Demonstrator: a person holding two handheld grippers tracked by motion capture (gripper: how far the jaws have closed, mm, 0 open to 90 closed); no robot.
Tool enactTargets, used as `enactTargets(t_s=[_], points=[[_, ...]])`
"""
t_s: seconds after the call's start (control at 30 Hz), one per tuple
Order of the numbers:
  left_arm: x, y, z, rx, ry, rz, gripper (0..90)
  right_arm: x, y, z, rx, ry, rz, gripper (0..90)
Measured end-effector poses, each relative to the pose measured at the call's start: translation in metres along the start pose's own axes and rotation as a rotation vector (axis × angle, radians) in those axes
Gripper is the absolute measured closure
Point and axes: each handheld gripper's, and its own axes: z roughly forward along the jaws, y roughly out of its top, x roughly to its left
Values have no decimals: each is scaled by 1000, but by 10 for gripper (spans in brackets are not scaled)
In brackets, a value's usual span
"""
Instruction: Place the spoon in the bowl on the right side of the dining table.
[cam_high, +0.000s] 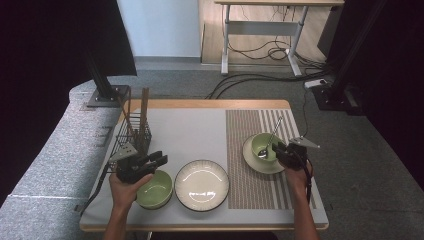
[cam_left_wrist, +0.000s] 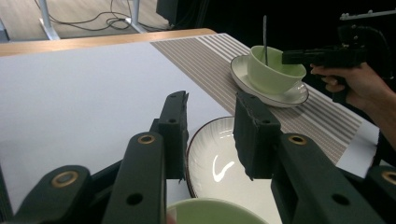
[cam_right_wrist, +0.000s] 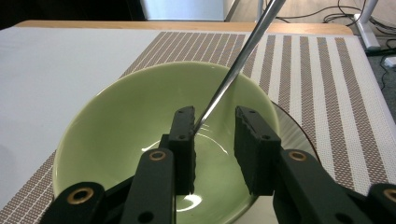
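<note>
- Left claw (cam_high: 159, 160) nearest the camera, held over the near-left green bowl (cam_high: 156, 189); jaws apart, nothing between them, tips pointing toward the white plate (cam_high: 201, 184).
- Desk (cam_high: 190, 127): white mat on the left, striped placemat (cam_high: 250, 145) to the right of the white plate.
- White plate sits at desk centre, near edge; bare, ribbed rim with a dark edge.
- Wire rack (cam_high: 131, 131) stands behind the near-left green bowl, far left of the white plate, with upright sticks in it.
- Near-left green bowl lies just left of the white plate, almost touching it.
- Saucer (cam_high: 250, 161) on the striped placemat, right of the white plate, well apart from it.
- Second green bowl (cam_right_wrist: 140, 121) sits on that saucer.
- Right claw (cam_right_wrist: 214, 140) hangs over the second green bowl's near rim, jaws apart; not gripping.
- Spoon (cam_right_wrist: 233, 70) leans in the second green bowl, handle up and away, shaft passing just beside the claw's left jaw; contact cannot be told.
</note>
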Motion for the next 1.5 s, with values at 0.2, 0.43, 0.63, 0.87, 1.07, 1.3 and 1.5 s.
enactTargets(t_s=[0.2, 0.43, 0.63, 0.87, 1.07, 1.3, 1.5], points=[[1, 0, -1, -6, -5, -5, 653, 0, 2, -1, -3, 11, 5, 669], [3, -1, -1, -4, -5, -6, 653, -2, 9, -3, -6, 20, 2, 649], [5, -1, -7, -19, -4, -10, 653, -3, 27, 1, 0, 13, -13, 617], [6, -1, -9, -33, -2, -10, 655, -6, 44, 11, 24, 15, 6, 596], [7, -2, -7, -24, 0, -10, 655, -13, 45, 23, 44, 13, 40, 578], [8, -3, -8, -28, 7, -12, 656, -18, 49, 30, 67, 8, 58, 564], [8, -4, -8, -20, 6, -10, 656, -23, 55, 37, 75, 6, 87, 556]])
